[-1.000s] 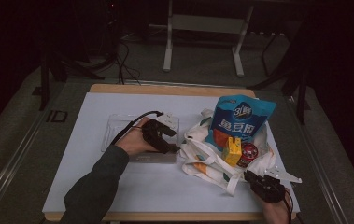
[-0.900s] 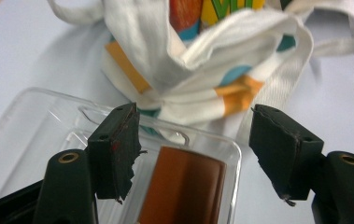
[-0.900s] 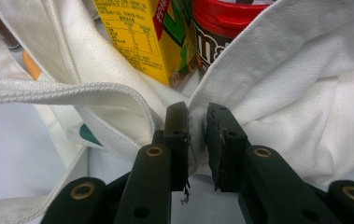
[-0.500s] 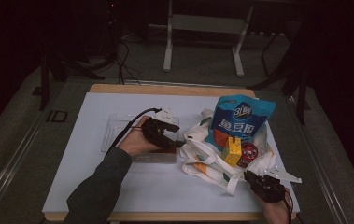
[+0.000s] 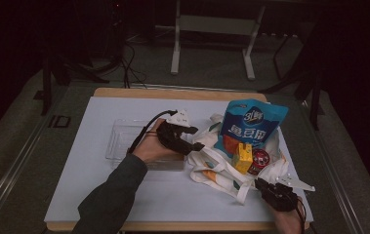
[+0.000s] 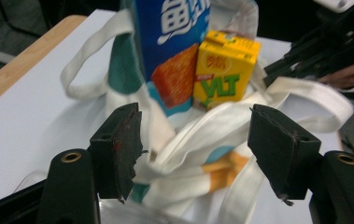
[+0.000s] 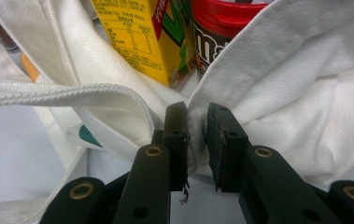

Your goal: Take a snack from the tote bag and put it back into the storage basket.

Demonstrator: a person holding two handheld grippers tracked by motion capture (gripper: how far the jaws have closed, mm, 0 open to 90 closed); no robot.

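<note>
Clear plastic tray (image 5: 124, 141) sits left on the counter (image 5: 90, 195). Just right of it, the left tongs (image 5: 198, 139) gape beside the white tote bag (image 5: 221, 170); their own view reveals its strap (image 6: 221, 123) between the jaws, unpinched. Far right, the right tongs (image 7: 197, 140) clamp the bag's cloth.

A clear plastic tray (image 5: 124, 139) lies on the white tabletop (image 5: 99, 185); behind the table, a white metal stand (image 5: 212, 29) and black cables (image 5: 129, 63) occupy the floor.

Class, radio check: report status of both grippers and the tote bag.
Right gripper pinching tote bag edge. Left gripper open at handles. Blue snack bag, yellow carton, red-lidded jar inside.
</note>
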